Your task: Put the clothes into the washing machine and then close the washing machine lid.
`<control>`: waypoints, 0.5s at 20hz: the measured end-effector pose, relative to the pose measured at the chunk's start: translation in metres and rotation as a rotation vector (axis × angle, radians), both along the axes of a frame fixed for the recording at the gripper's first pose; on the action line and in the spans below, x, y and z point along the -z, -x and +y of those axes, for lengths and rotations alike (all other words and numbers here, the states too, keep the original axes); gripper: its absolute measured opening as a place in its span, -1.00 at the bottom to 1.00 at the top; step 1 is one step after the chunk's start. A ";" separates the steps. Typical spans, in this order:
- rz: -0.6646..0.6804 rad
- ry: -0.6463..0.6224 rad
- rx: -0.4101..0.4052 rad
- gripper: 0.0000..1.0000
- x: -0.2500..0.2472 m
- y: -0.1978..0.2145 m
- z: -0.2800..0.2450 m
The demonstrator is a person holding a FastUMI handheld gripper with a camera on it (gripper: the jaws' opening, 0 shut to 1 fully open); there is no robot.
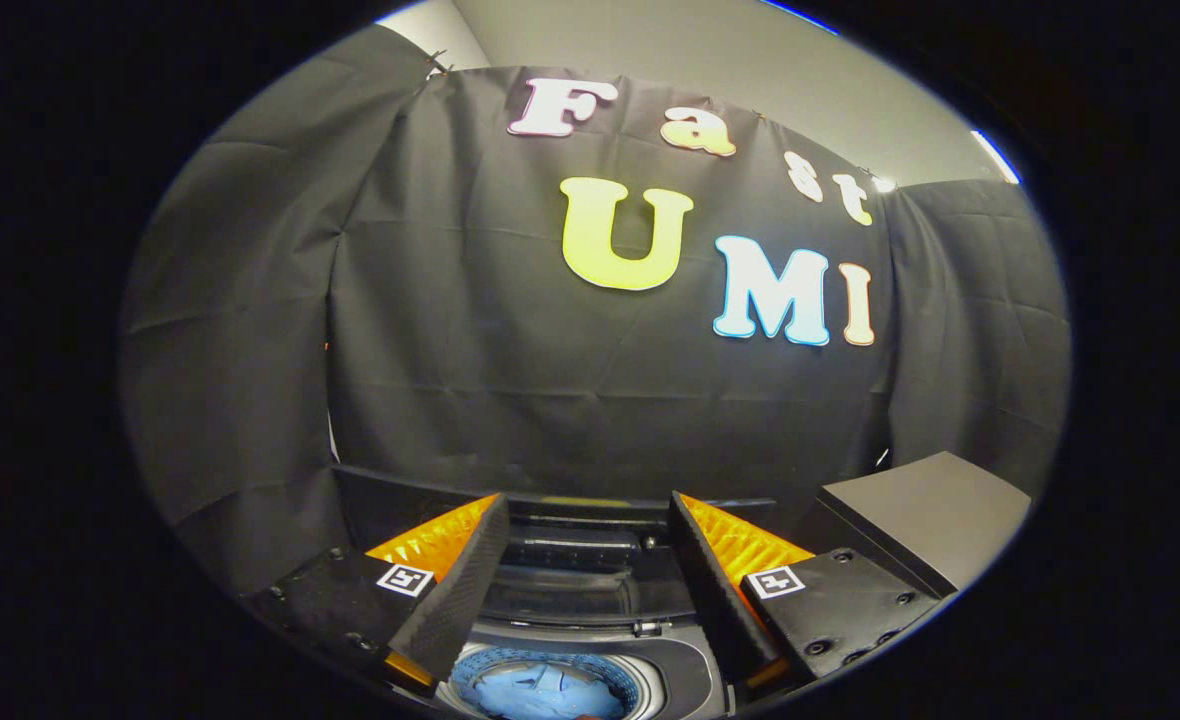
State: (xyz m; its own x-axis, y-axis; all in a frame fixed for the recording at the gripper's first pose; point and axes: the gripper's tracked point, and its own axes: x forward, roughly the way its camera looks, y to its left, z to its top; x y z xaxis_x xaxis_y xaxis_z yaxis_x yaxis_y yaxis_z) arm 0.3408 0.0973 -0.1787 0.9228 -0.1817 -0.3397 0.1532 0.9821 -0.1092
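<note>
clothes point(550, 692) in washing machine point(685, 670) drum | lid point(570, 555) behind | gripper point(587, 535) above, open

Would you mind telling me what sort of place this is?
Probably a cloth-walled recording booth: black cloth wall, a top-loading washing machine with blue clothes in its drum, below the open gripper.

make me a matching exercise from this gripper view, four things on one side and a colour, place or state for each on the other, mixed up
Things:
1. clothes
2. washing machine lid
3. gripper
4. dark box

Descriptions:
A. raised, standing open behind the drum opening
B. fingers spread apart with nothing between them
C. light blue, lying inside the drum
D. beside the washing machine, beyond the finger that has it on its outer side

Pairs: 1-C, 2-A, 3-B, 4-D
</note>
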 end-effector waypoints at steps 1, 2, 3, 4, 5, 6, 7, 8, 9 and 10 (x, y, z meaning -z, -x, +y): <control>-0.001 -0.005 -0.002 0.96 0.002 -0.007 0.000; 0.001 -0.007 0.000 0.96 0.003 -0.015 -0.002; 0.005 -0.009 0.005 0.96 0.007 -0.023 -0.005; 0.009 -0.012 0.007 0.96 0.010 -0.030 -0.006; 0.013 -0.012 0.008 0.96 0.013 -0.038 -0.007; 0.015 -0.014 0.006 0.96 0.015 -0.046 -0.008; 0.020 -0.019 0.003 0.96 0.018 -0.054 -0.008; 0.023 -0.026 -0.001 0.96 0.020 -0.061 -0.008; 0.025 -0.030 -0.002 0.96 0.023 -0.068 -0.007; 0.031 -0.033 -0.004 0.96 0.026 -0.076 -0.008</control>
